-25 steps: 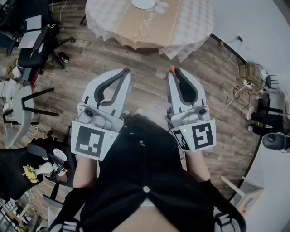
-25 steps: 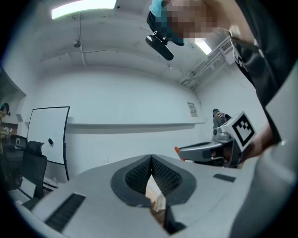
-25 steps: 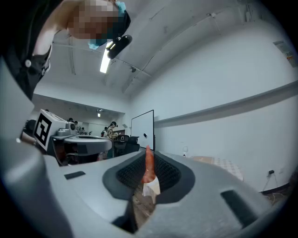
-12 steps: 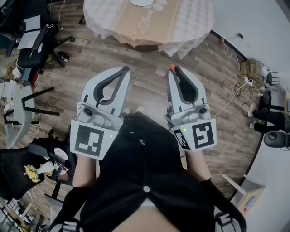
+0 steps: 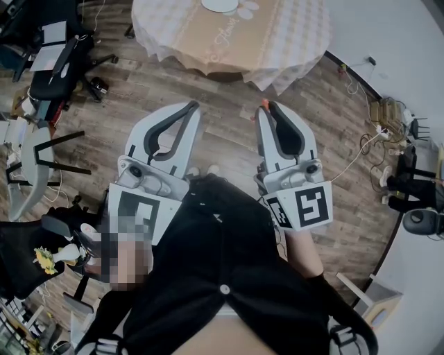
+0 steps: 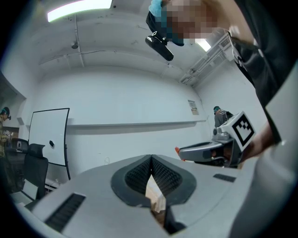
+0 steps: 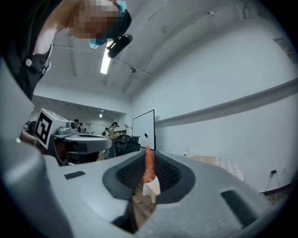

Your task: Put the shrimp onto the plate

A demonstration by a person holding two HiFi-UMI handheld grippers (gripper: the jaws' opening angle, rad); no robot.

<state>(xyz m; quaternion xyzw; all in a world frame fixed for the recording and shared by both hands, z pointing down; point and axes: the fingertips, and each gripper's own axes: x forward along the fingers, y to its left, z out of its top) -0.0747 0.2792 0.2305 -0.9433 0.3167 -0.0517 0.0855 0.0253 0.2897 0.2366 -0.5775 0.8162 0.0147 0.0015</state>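
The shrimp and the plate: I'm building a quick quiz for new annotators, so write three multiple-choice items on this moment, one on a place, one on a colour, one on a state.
1. Where is the plate?
A) on the floor
B) on the cloth-covered table ahead of the grippers
C) on a chair seat

2. What colour is the shrimp?
A) green
B) blue
C) orange-red

3. How does the left gripper stand?
A) shut, with nothing between its jaws
B) wide open
C) shut on the shrimp

Answers:
1 B: the head view shows the white plate on the table, at the top edge of the picture.
2 C: the right gripper view shows an orange-red piece pinched in the right gripper.
3 A: the left gripper view shows its jaw tips together with nothing held.
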